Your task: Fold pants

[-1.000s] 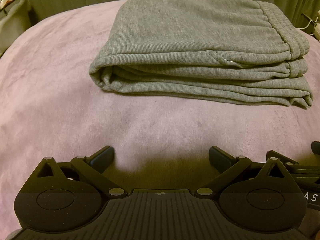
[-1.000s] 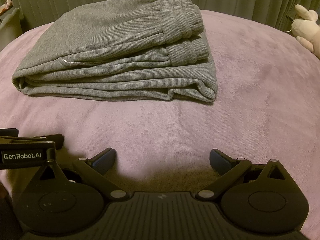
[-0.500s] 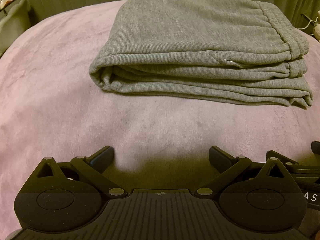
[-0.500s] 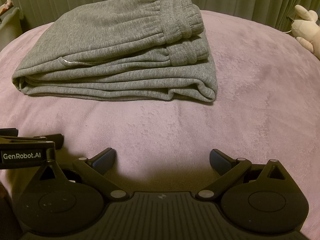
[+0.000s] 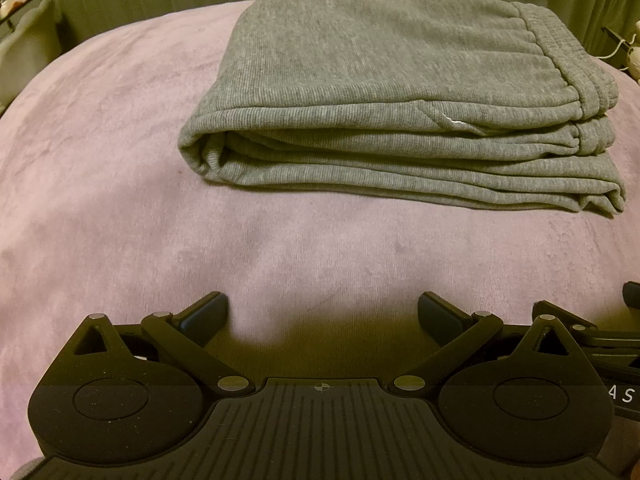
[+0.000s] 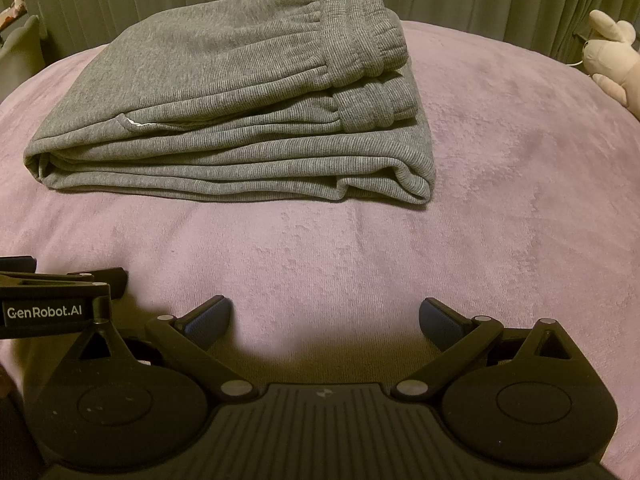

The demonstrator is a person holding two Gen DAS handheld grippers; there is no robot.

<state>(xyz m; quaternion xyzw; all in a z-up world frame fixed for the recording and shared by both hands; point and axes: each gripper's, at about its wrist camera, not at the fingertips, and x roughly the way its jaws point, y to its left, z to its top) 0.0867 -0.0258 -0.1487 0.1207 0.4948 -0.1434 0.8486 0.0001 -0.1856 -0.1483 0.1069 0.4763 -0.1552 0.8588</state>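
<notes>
1. Both black two-finger tongs, the left gripper [image 5: 323, 316] and the right gripper [image 6: 325, 320], are sitting spread wide, gripping nothing, side by side low over the mauve plush bedspread [image 5: 120, 220].
2. Grey ribbed-knit sweatpants [image 6: 224, 120] are lying ahead of them, well apart, stacked in a compact rectangle with the elastic waistband [image 6: 360, 44] on top at the right.
3. Folding is looking finished; any last touch would be squaring the loose bottom layers gently, without dragging the stack.
4. Open bedspread is surrounding the pile; a pale plush toy [image 6: 612, 56] is sitting at the far right edge.
</notes>
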